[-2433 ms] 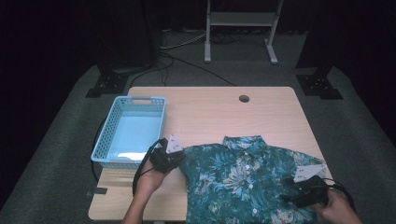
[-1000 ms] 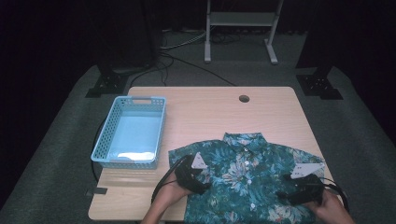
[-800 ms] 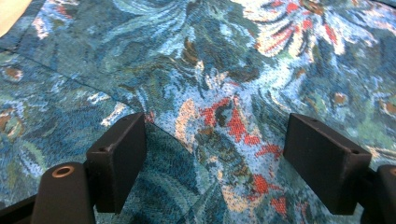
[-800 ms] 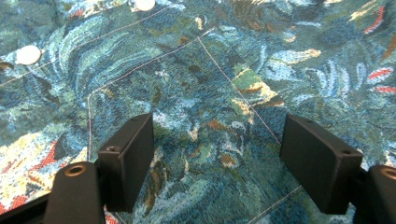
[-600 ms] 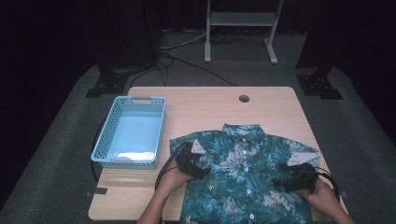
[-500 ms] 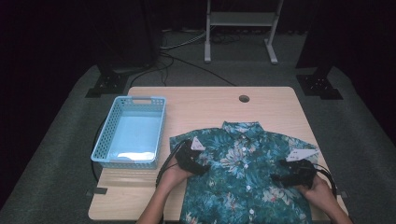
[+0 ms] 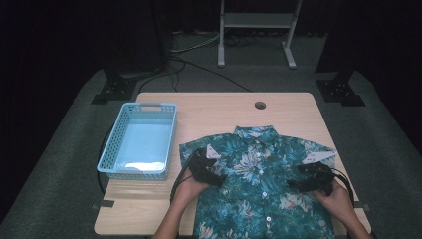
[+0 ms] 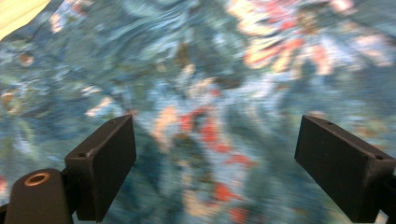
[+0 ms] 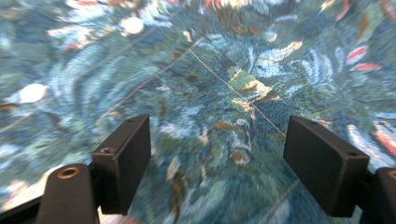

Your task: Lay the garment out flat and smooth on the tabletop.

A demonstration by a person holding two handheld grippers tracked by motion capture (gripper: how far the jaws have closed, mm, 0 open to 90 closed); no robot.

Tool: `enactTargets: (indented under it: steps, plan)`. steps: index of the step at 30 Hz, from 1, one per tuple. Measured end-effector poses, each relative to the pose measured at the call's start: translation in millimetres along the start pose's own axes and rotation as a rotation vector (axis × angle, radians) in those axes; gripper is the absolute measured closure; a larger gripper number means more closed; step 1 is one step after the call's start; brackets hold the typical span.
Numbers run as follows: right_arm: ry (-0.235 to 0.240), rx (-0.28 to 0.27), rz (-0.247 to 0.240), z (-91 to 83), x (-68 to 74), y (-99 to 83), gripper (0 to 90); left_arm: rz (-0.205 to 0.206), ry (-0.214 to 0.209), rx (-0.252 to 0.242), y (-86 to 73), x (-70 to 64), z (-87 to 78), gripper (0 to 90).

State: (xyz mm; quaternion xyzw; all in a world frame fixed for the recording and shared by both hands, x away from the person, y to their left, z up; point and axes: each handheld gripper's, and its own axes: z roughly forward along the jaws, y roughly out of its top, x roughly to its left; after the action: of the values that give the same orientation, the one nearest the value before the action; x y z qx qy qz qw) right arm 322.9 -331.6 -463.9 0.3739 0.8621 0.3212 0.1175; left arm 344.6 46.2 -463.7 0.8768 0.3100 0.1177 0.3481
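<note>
Both grippers, left and right, hover with jaws spread over the flat shirt, probably to fold it.

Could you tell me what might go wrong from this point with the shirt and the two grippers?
Both the left gripper and the right gripper sit open over the floral shirt, pointing inward. Closing there could pinch both layers rather than one edge, so a fold may bunch. The shirt's hem reaches the near edge of the table, so a pull towards the person might drag it off. The buttons could snag a jaw.
</note>
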Motion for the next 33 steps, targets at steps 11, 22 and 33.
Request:
enactTargets:
  steps: [11,22,33]
  plan:
    - [-0.004,0.043,-0.088,-27.0,33.9,-23.3,22.4,0.05,-0.042,0.001,-27.3,-46.6,-20.6,10.4]
    - [0.007,0.022,-0.055,-27.7,40.3,-48.5,23.8,0.086,-0.062,0.008,-41.4,-57.6,-19.0,9.1]
    - [-0.011,-0.046,-0.027,-25.9,43.2,-55.8,21.6,0.096,-0.061,-0.011,-43.5,-57.1,-18.2,9.2]
